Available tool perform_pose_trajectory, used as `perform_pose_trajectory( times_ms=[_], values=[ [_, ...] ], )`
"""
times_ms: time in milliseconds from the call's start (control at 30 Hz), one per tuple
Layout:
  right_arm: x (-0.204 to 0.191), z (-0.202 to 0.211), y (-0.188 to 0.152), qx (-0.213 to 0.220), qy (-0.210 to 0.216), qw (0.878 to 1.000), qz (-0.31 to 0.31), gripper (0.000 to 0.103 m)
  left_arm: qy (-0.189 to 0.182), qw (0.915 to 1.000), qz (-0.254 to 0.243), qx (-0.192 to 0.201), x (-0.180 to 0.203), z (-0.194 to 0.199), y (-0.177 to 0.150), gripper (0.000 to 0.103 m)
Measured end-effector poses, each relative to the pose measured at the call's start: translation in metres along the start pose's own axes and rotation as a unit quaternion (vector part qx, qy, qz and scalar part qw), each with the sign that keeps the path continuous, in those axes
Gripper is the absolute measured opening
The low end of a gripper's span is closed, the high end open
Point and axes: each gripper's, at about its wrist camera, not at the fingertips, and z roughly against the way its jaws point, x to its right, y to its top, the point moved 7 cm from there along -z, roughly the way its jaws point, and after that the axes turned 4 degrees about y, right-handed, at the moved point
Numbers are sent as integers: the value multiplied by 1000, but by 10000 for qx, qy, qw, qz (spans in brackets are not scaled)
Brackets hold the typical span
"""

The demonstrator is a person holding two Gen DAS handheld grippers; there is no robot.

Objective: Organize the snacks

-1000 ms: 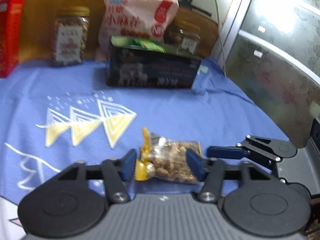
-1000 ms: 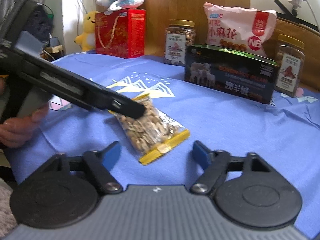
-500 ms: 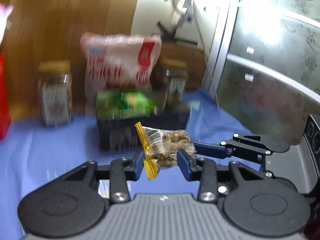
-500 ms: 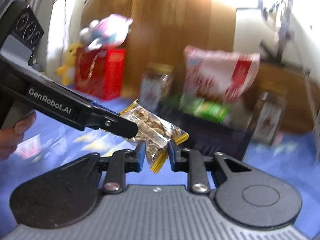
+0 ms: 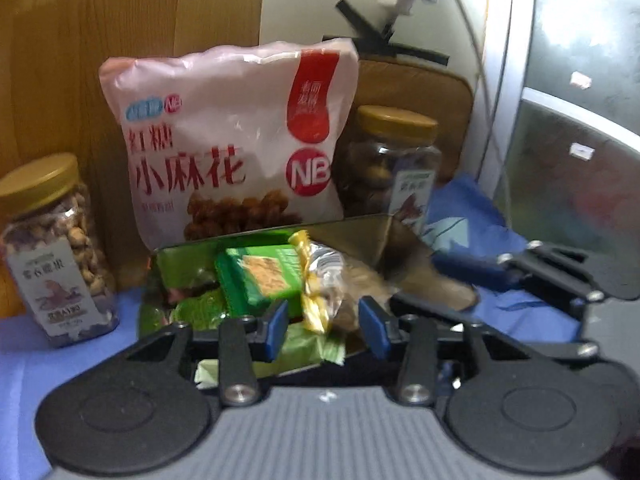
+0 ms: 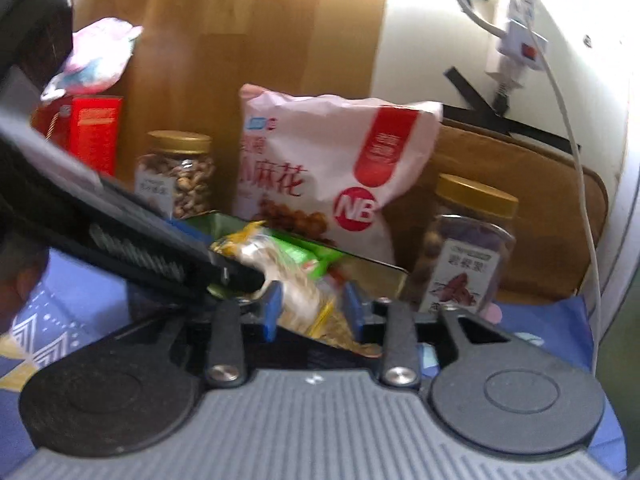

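My left gripper (image 5: 323, 325) and right gripper (image 6: 312, 305) both pinch the nut packet (image 5: 334, 280) over the open box (image 5: 360, 226). Green packets (image 5: 260, 280) lie inside, toward its left end.

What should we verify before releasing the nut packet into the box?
1. Packet over the opening: nut packet hangs above the black box. Ok.
2. Left gripper grip: pads at the packet's sides, contact blurred. Cannot tell.
3. Right gripper grip: pads close on the packet's yellow-edged end. Ok.
4. Room in the box: green packets fill the left part; the space under the packet is hidden. Cannot tell.
5. Neighbours clear: pink bag and both jars stand behind the box, outside it. Ok.
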Motion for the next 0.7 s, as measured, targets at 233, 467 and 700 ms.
perform_pose_trajectory(
  times_ms=[233,467,700],
  values=[
    [11,20,-4,174,-111,9990,-391,49,189,9998,-42,69,6,6,0,47],
    [0,66,-10,392,-55,9934,-1072,55,427,9983,18,405,17,73,-9,58],
    [-29,102,-42,185,40,9804,-1963,55,822,9966,-10,-12,29,108,-60,60]
  ],
)
